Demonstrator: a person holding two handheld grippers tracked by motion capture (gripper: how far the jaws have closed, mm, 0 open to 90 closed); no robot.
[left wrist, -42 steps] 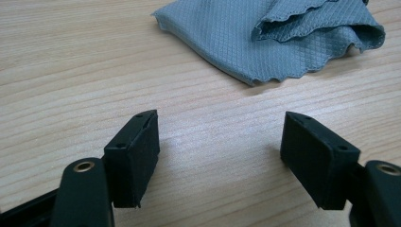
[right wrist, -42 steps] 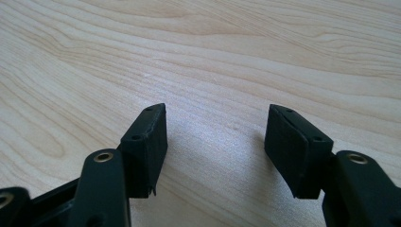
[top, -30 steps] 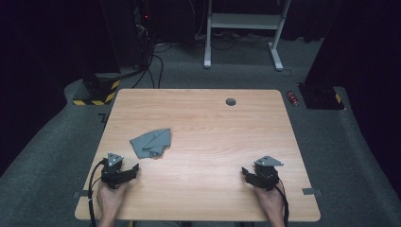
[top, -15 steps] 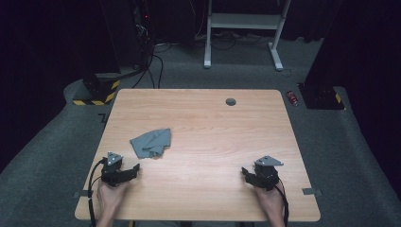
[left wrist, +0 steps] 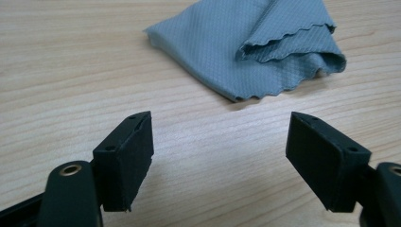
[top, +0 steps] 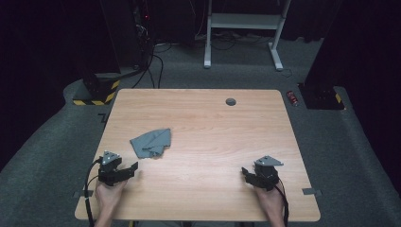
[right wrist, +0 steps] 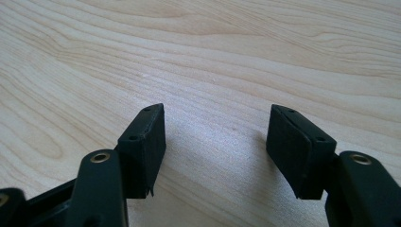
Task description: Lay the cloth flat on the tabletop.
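Grey cloth [top: 151,143] lies crumpled on the left half of the wooden table [top: 208,127], a bit nearer the near edge than the far one. In the left gripper view it sits loosely folded, w/ a wavy hem showing on the upper layers [left wrist: 257,45], just beyond the jaw tips and not touching them.

Left gripper [top: 134,166] rests on the near-left part of the table, pointing right and slightly away, toward the cloth. Jaws stand wide apart, nothing between them but bare wood. Right gripper [top: 244,171] rests near the near-right corner, well apart from the cloth; its jaws are also spread wide and hold nothing, per the right gripper view [right wrist: 215,132].

Change vs. the two earlier high views: basically none. Both grippers sit where they were, cloth has the same shape and spot. Reads as a pause at the start, both hands parked, no reach begun yet.

Judgement: work on the cloth hasn't started. Left gripper is the near one, so likely it goes first, needing only a short move fwd to get a jaw under an edge. Thin fabric flat on wood may slip out of the jaws rather than lift.

A small dark round disc [top: 231,101] sits near the far edge, away from all of it.
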